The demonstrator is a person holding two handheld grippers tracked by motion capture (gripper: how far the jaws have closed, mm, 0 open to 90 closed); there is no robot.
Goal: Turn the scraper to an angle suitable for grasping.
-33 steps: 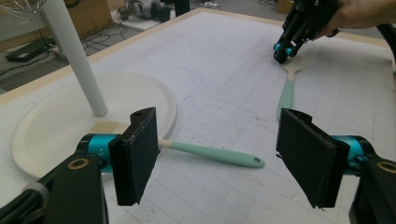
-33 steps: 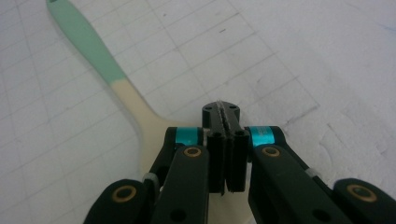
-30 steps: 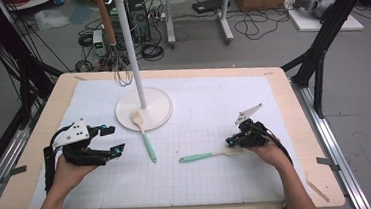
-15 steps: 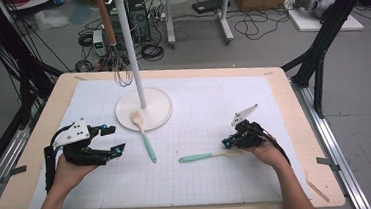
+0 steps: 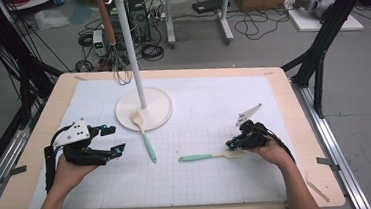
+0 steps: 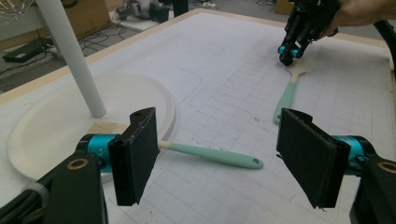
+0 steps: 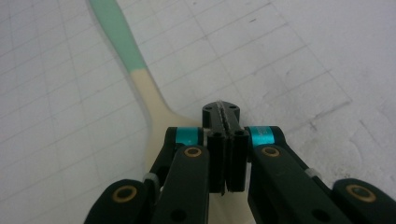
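The right gripper is held with jaws pressed together, empty, just above the blade of a spatula; its handle is pointed toward the stand base. The left gripper is spread wide, farther off.

Between our left gripper's wide-apart jaws we see a mint-handled spatula lying with its head on the white round stand base, while farther off the right gripper hangs over a second spatula's cream head.
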